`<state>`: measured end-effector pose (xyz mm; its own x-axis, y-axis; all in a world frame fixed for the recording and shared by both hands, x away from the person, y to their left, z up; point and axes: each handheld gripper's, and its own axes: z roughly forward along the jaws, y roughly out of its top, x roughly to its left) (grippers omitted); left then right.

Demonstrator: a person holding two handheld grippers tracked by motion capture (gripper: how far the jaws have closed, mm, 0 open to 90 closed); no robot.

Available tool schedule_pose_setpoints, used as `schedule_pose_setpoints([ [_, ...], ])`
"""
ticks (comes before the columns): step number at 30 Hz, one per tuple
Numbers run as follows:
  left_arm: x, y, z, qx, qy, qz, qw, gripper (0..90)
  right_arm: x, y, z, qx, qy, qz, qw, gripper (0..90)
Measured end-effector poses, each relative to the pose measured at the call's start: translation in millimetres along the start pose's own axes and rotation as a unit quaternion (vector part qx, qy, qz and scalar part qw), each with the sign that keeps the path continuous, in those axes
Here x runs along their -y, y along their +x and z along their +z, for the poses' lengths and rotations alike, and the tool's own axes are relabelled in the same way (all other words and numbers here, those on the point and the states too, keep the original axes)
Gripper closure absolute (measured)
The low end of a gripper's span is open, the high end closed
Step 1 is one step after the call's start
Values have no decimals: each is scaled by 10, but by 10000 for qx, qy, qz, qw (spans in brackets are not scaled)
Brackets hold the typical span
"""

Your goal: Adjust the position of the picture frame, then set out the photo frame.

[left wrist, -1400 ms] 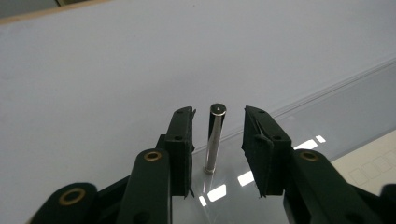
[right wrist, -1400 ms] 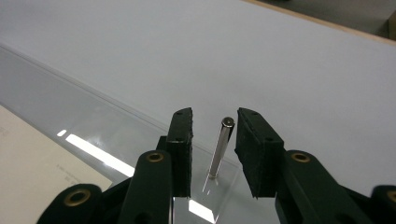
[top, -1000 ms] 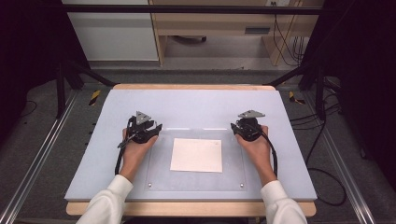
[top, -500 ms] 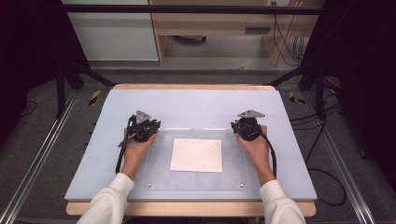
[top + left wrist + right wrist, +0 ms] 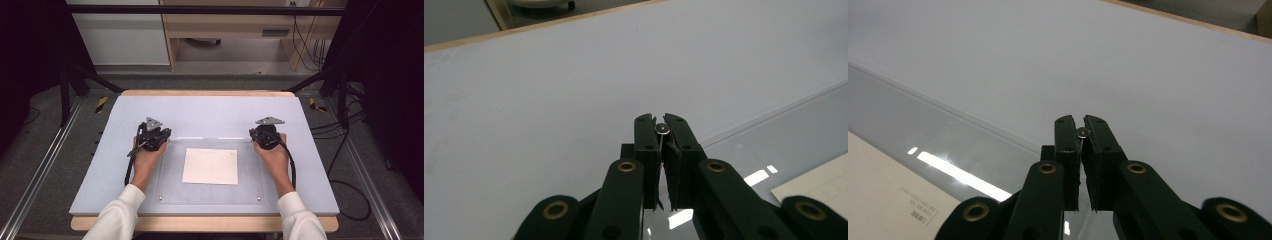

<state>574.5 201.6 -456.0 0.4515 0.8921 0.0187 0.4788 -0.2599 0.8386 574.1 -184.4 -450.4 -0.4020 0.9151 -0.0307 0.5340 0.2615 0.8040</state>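
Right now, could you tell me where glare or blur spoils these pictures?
Left gripper view: bright glints on the clear sheet beside the jaws. Right gripper view: a long streak of glare on that sheet, and the paper's small print is too soft to read. High view: evenly lit table, dark surroundings.

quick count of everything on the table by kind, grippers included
grippers: 2, the left gripper and the right gripper, both with jaws just closed and nothing held
clear plates: 1, the clear plate
paper sheets: 1, the white sheet on that plate
corner screws in the plate: 4, such as the near left screw
total: 8
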Motion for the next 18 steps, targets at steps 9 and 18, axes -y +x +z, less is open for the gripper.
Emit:
schedule_pose_setpoints([
  [9,-95,25,7,84,376,19,9993,848,-97,-19,12,-50,372,13,9993,859],
  [18,-242,62,48,160,914,56,9957,849,-204,-38,44,-77,755,84,9971,857],
])
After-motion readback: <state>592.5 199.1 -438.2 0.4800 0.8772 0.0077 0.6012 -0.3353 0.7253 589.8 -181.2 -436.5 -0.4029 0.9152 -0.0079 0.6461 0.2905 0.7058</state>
